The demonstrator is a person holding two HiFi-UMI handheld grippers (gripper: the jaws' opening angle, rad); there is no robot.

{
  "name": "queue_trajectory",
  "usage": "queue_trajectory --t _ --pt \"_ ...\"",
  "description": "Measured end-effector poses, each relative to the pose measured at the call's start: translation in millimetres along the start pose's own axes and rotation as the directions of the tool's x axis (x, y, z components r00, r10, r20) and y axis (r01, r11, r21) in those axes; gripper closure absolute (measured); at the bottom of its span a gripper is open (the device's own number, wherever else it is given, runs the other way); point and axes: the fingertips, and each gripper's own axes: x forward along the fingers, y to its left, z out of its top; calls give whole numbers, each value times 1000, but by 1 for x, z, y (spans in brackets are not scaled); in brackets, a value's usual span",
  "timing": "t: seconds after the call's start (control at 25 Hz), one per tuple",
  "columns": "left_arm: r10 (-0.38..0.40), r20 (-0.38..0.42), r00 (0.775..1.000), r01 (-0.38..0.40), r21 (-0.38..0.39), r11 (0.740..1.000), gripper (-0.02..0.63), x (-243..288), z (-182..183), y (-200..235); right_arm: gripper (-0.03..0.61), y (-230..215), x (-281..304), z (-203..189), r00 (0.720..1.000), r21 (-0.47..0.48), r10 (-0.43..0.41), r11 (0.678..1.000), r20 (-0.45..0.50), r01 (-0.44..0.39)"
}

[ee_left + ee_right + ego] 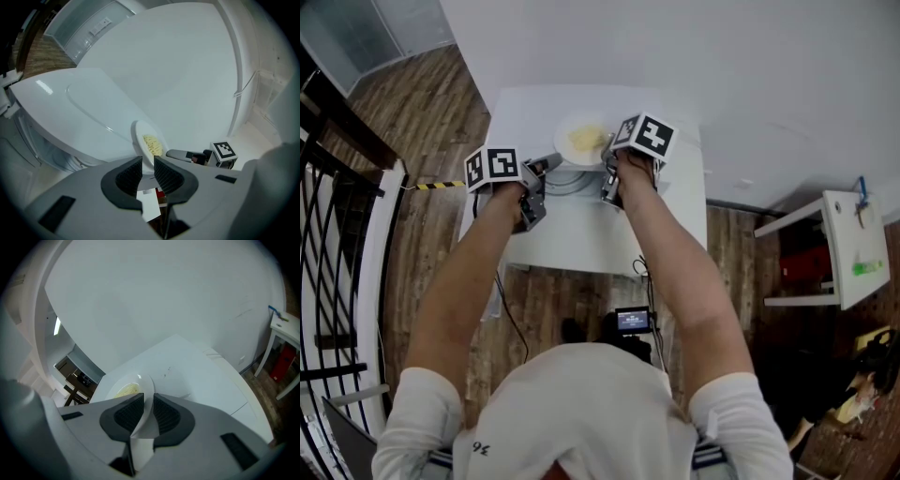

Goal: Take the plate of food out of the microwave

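Note:
A white plate (584, 141) with yellow food on it hangs over the white top (581, 225) of the unit in front of me. My left gripper (549, 167) grips its left rim and my right gripper (608, 153) its right rim. In the left gripper view the plate (149, 143) stands edge-on, its rim pinched between the dark pads of the left gripper (147, 171); the right gripper (187, 155) reaches in from beyond. In the right gripper view the plate (125, 389) runs down between the pads of the right gripper (147, 409), which press on its rim.
A black railing (328, 234) runs down the left side. A white shelf unit (848, 244) stands at the right against the wall. A small camera (633, 322) and a cable lie on the wooden floor below the white top. A grey ring (567, 181) sits under the plate.

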Motion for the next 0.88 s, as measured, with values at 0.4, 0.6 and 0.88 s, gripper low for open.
queue_trajectory --t 0.4,0.6,0.88 --pt "-53 17 998 53 -4 999 551 5 1 -8 511 5 5 3 1000 26 -10 1000 23 10" --pt "-57 36 998 58 -15 998 552 6 5 -7 511 7 6 3 1000 -1 -11 1000 12 11" --pt "-51 48 998 51 1 999 551 10 13 -7 511 10 9 3 1000 -59 -12 998 -1 12"
